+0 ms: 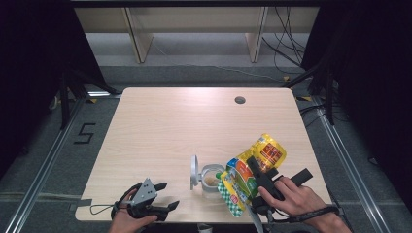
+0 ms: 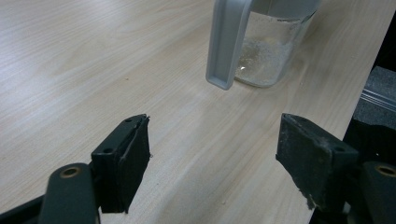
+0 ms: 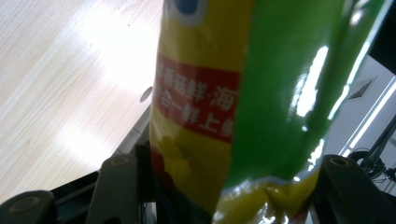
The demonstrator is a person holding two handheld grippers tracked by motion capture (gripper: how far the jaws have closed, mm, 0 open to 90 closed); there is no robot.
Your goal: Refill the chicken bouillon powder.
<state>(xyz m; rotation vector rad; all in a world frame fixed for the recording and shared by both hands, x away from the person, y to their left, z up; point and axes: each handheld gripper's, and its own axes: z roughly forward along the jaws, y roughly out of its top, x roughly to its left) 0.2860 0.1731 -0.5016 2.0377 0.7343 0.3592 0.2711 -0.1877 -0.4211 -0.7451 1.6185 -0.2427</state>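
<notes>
The right tool (image 1: 255, 170) is clamped on a yellow-and-green snack pouch (image 1: 248, 177), held tipped over the mouth of a small clear jar (image 1: 212, 180) that stands near the front edge of the table (image 1: 160, 126). The jar's grey hinged lid (image 1: 194, 172) stands flipped open on its left side, and a thin layer of pale grains lies on the bottom. The left tool (image 1: 163, 195) rests low on the table to the left of the jar, its jaws apart with nothing between them.

The step in hand looks like pouring from pouch to jar. To do it well, I would keep the pouch's open corner right above the jar's mouth and raise the closed end slowly, so the contents slide rather than drop in a heap. The jar is light and unsteadied; a nudge from the pouch could tip it, so bringing the left tool up to brace its wall or lid would help. The grip on the pouch should stay firm without crushing the opening shut
</notes>
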